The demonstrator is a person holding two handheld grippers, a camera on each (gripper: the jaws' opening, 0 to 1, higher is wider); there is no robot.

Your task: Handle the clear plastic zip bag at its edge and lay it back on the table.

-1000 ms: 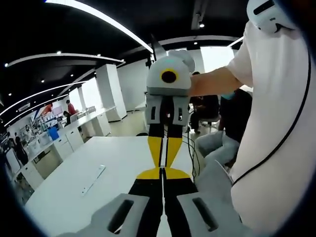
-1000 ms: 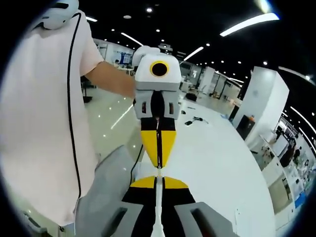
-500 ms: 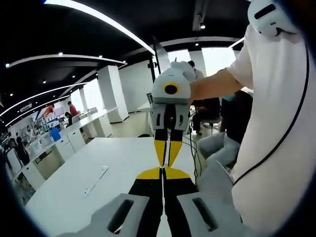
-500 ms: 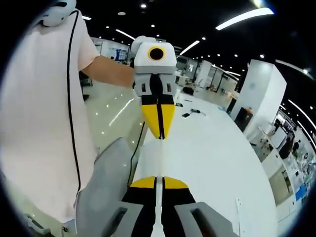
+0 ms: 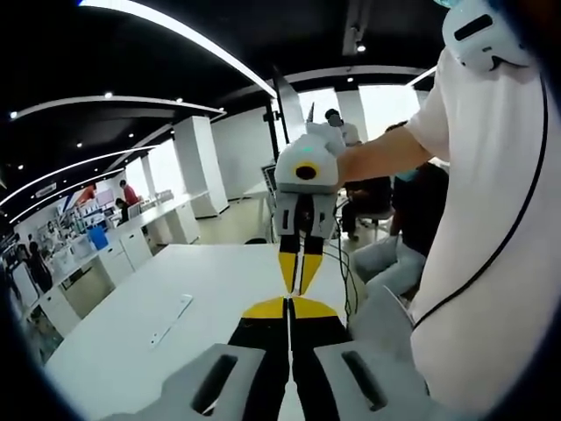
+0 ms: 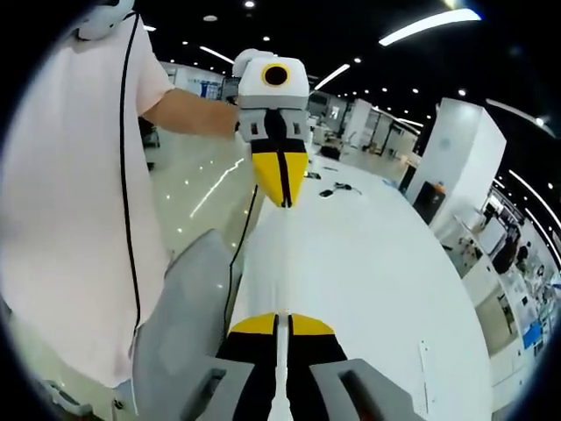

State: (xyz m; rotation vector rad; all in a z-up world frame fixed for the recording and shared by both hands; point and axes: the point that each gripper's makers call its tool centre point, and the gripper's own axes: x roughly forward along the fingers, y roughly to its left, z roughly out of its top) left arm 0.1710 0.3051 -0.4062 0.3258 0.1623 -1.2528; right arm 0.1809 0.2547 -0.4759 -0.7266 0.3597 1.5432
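My left gripper (image 5: 287, 302) is shut, its yellow-tipped jaws pressed together with nothing I can make out between them. Facing it, tip to tip above the white table (image 5: 131, 316), is my right gripper (image 5: 298, 290), also closed to a point. In the right gripper view my right gripper (image 6: 280, 317) is shut on a thin pale strip (image 6: 280, 368) running between its jaws, which looks like the edge of the clear zip bag. The left gripper (image 6: 280, 204) hangs farther off there, over the table (image 6: 377, 281). The clear bag's body is too faint to trace.
A person in a white shirt (image 5: 491, 263) (image 6: 79, 219) stands close along the table's side, with a grey seat (image 6: 184, 333) beside them. A narrow white strip (image 5: 166, 320) (image 6: 423, 386) lies on the table. Small items (image 6: 337, 189) sit at its far end. Desks and people fill the hall behind.
The two grippers, nearly tip to tip a second ago, have drawn apart; each looks smaller and farther off in the other's view. Both have stayed shut.
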